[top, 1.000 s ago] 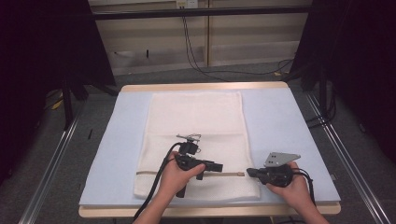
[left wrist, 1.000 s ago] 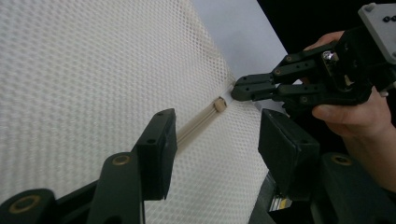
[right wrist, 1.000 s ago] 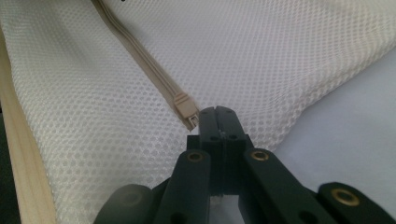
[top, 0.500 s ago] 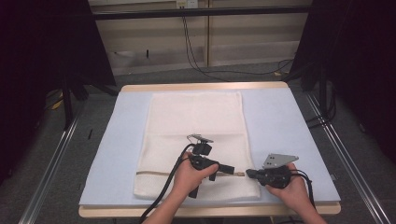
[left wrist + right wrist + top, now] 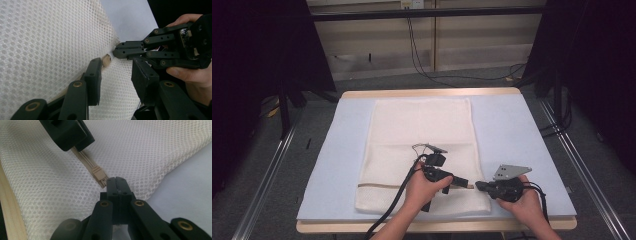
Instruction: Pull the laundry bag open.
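A white mesh laundry bag (image 5: 422,150) was spread flat on the pale blue table cover (image 5: 512,130). Its beige zipper (image 5: 86,161) ran under the left gripper (image 5: 117,75), whose jaws were parted. The bag's corner was pinched by the closed right gripper (image 5: 115,182) beside the zipper end (image 5: 98,174). The zipper slider could not be made out.

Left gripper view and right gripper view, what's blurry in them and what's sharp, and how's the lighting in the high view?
Left gripper view: mesh laundry bag weave sharp, the near fingers slightly soft. Right gripper view: mesh and zipper pull crisp, the bottom linkage and the left gripper at top blurred. High view: table evenly lit, surroundings dark, no glare.
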`<state>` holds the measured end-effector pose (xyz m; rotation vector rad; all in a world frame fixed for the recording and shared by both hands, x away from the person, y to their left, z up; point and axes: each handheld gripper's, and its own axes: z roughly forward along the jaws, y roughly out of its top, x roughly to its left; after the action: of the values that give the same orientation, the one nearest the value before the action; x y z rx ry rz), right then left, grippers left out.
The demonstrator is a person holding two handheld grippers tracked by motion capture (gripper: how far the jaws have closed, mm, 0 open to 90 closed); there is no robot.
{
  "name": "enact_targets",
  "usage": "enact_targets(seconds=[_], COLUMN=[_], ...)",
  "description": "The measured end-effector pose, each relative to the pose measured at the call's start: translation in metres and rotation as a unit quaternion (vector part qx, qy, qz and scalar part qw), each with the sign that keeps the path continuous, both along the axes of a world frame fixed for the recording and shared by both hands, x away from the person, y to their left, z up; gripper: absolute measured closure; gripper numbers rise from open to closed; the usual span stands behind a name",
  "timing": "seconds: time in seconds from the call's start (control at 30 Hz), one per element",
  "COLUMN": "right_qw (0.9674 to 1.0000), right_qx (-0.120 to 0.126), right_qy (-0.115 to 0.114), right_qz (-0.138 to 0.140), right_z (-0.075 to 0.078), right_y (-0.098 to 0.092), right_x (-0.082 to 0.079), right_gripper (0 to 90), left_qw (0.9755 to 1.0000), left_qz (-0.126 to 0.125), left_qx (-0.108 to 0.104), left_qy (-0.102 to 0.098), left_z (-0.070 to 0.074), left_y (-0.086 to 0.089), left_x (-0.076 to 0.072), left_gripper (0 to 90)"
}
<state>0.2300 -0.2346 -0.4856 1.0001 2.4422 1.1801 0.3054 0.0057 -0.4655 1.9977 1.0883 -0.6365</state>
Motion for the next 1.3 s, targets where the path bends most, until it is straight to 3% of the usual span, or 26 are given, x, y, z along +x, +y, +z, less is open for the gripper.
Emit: enact_targets(seconds=[0.23, 0.63, 0.8, 0.93, 1.03, 1.17, 1.3], right_qw=[1.0, 1.0, 1.0, 1.0, 1.0, 1.0, 1.0], right_qx=[0.0, -0.001, -0.002, -0.005, -0.005, -0.006, -0.005], right_qy=[-0.001, -0.002, -0.003, -0.005, -0.005, -0.006, -0.005], right_qz=[0.001, 0.002, 0.002, 0.001, 0.001, 0.002, 0.002], right_z=[0.0, 0.0, 0.0, 0.0, 0.0, 0.0, 0.0], right_y=[0.0, 0.0, 0.0, 0.0, 0.0, 0.0, 0.0], right_x=[0.0, 0.0, 0.0, 0.0, 0.0, 0.0, 0.0], right_gripper=[90.0, 90.0, 90.0, 90.0, 90.0, 90.0, 90.0], left_qw=[0.9999, 0.9993, 0.9992, 0.9992, 0.9995, 0.9992, 0.9991], left_qz=[0.004, 0.016, 0.02, 0.026, 0.019, 0.023, 0.029], left_qx=[-0.001, 0.03, 0.03, 0.018, 0.016, 0.028, 0.025], left_qy=[0.012, 0.017, 0.015, 0.026, 0.022, 0.017, 0.016], left_z=[-0.004, -0.012, -0.014, -0.017, -0.019, -0.021, -0.022], left_y=[-0.006, -0.017, -0.023, -0.028, -0.029, -0.03, -0.032], left_x=[0.001, 0.001, 0.0, -0.001, -0.001, 0.0, -0.002], left_gripper=[63.5, 65.9, 68.4, 71.9, 74.0, 80.7, 84.8])
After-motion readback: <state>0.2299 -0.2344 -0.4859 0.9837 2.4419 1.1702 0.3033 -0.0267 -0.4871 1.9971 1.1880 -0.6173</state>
